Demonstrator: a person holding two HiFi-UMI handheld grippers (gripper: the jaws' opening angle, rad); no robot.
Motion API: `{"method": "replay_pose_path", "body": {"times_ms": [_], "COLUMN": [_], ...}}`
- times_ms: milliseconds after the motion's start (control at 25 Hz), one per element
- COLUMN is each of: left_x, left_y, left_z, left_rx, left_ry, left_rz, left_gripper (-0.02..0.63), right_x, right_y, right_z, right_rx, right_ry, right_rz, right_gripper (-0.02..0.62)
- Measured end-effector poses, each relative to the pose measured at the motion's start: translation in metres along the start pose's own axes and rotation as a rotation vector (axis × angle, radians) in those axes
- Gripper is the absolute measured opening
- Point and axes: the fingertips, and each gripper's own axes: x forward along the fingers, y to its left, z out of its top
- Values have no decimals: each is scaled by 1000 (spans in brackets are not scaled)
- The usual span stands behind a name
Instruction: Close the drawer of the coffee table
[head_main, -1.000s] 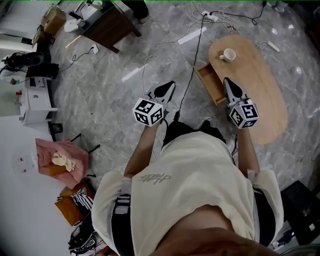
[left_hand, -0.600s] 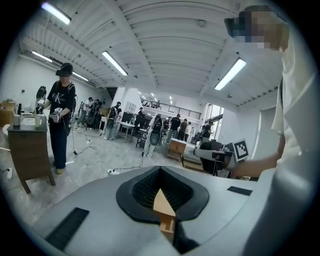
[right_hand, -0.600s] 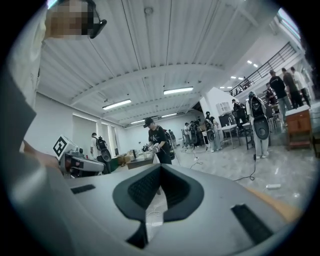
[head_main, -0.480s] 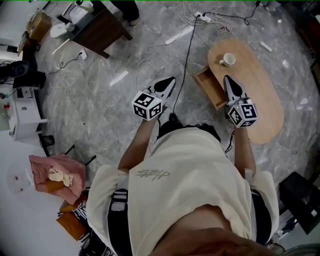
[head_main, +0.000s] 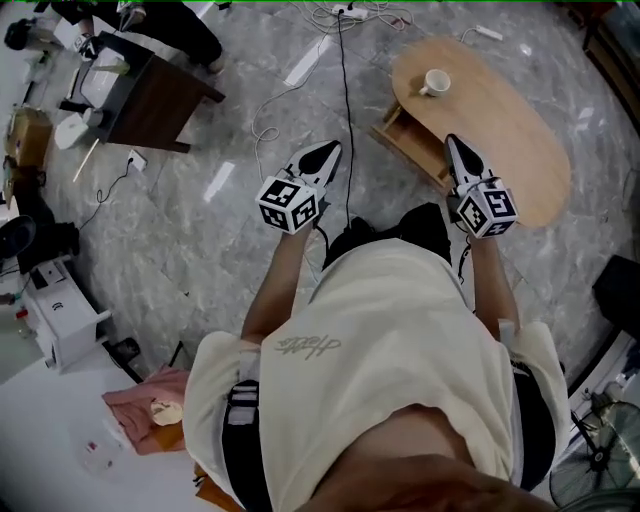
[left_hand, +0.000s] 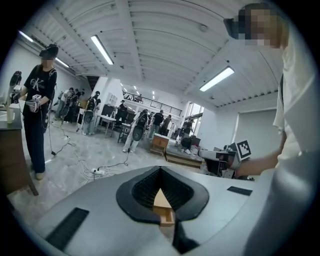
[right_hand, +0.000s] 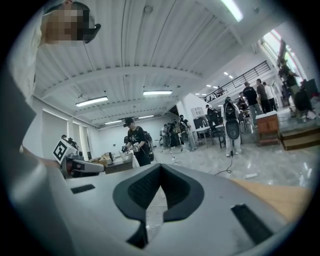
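The drawer (head_main: 412, 140) stands pulled out from the side of the coffee table (head_main: 520, 150), and neither of your two grippers touches it. Your left gripper (head_main: 335, 148) is clenched with its jaws meeting at the tip and nothing between them; through the gap behind the tip its own view shows only a bit of light wood farther off. Your right gripper (head_main: 452, 142) is clenched the same way and holds nothing, and grey floor shows through its gap. You hold the left one over the marbled floor (head_main: 220, 230), apart from the drawer's open end. The right one points over the near edge of the tabletop, just beside the inner end of the drawer. One black cable (head_main: 345, 90) runs across the floor between the left gripper and the drawer, up to a single power strip (head_main: 350, 12) at the top edge of the head view. There is one drawer and one oval, light-wood table, and on the table's far end stands one white cup (head_main: 434, 82). Farther out, at upper left, is one dark desk (head_main: 160, 95), and at lower left one pink cloth (head_main: 150, 420) lies by your side. The gripper views show several people standing about the hall behind.
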Motion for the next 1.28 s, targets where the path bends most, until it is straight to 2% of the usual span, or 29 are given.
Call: {"method": "replay_pose_path", "body": {"times_ms": [280,480,800,920,1040,1160,1280], "left_x": [34,75,134,171,208,241,263], "left_y": [24,25,53,47,35,25,21], "left_z": [-12,11,55,63,71,81,83], "left_rx": [-27,-16,33,47,52,73,78], "left_ry": [32,36,77,85,88,93,117], "left_rz": [-33,-41,-18,-30,-49,-76,-114], "left_gripper": [3,3,3,3,3,3,3], "right_x": [0,11,59,59,50,45,45], "right_y": [-21,-61,-108,-138,-176,-211,-228], "right_z": [-7,-9,40,38,27,18,18], "right_rx": [-13,6,-39,-14,0,-16,-26], "right_ry": [24,41,-77,-70,-43,-14,-14], "right_rz": [-84,-108,-98,-97,-130,-164,-195], "right_gripper": [-6,-6,-6,-6,-6,-6,-6]}}
